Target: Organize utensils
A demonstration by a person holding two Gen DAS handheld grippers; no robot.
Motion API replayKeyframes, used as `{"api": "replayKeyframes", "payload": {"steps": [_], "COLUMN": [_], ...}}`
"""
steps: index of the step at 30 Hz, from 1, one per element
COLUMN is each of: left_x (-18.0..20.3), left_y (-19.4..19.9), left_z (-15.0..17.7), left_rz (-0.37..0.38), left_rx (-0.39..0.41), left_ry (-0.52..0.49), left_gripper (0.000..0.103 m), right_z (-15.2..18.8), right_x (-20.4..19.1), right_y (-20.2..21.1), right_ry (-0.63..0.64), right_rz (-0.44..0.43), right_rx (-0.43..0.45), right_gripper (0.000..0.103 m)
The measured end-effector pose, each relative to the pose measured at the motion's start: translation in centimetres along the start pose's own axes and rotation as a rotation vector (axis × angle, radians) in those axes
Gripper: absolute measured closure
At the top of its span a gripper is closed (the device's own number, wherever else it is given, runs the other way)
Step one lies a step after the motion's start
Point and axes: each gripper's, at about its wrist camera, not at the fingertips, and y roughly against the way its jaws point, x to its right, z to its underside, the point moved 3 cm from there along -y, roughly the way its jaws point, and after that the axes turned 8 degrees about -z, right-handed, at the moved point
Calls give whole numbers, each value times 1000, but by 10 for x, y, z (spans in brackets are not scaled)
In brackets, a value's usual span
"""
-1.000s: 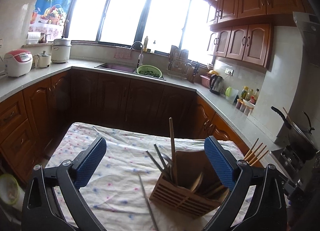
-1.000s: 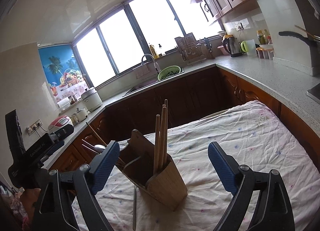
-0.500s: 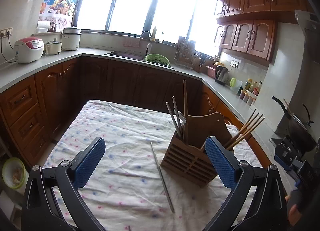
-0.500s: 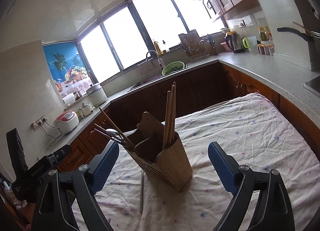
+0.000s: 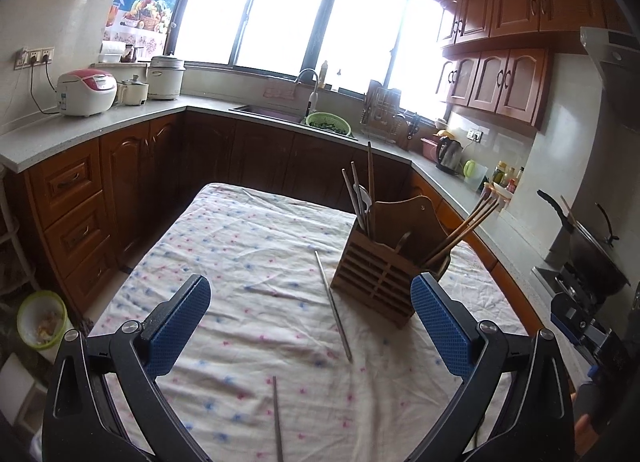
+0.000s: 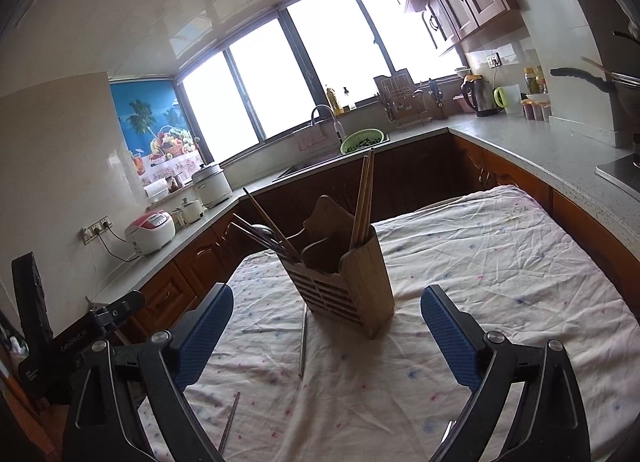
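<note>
From the left wrist, the left gripper (image 5: 310,326) hangs wide open and empty, one metal chopstick (image 5: 333,307) lying on the worktop (image 5: 240,246) between its fingers (image 5: 178,324), the wooden holder (image 5: 380,282) just ahead. From the right wrist, the right gripper (image 6: 326,336) is opening, nothing gripped; the holder (image 6: 352,282) stands ahead between its fingers (image 6: 450,340).

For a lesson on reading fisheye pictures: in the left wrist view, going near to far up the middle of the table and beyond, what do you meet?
Near chopstick → far chopstick → wooden holder → green colander → window.

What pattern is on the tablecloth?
White tablecloth with small pink and blue dots; clearest in the left wrist view.
</note>
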Motion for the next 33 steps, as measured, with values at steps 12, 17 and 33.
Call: {"api": "replayKeyframes", "payload": {"steps": [12,17,33], "left_x": [-12,-16,-1], "left_y": [49,62,92], "left_z": [56,73,107], "left_rz": [-59,-79,-125], "left_rx": [16,29,97], "left_ry": [-59,-82,-203], "left_gripper": [0,0,0], "right_z": [42,68,105], "right_x": [-25,-34,-40], "right_y": [50,58,97], "right_ry": [62,146,254], "right_rz": [-26,5,90], "right_rx": [48,35,88], "right_gripper": [0,0,0]}}
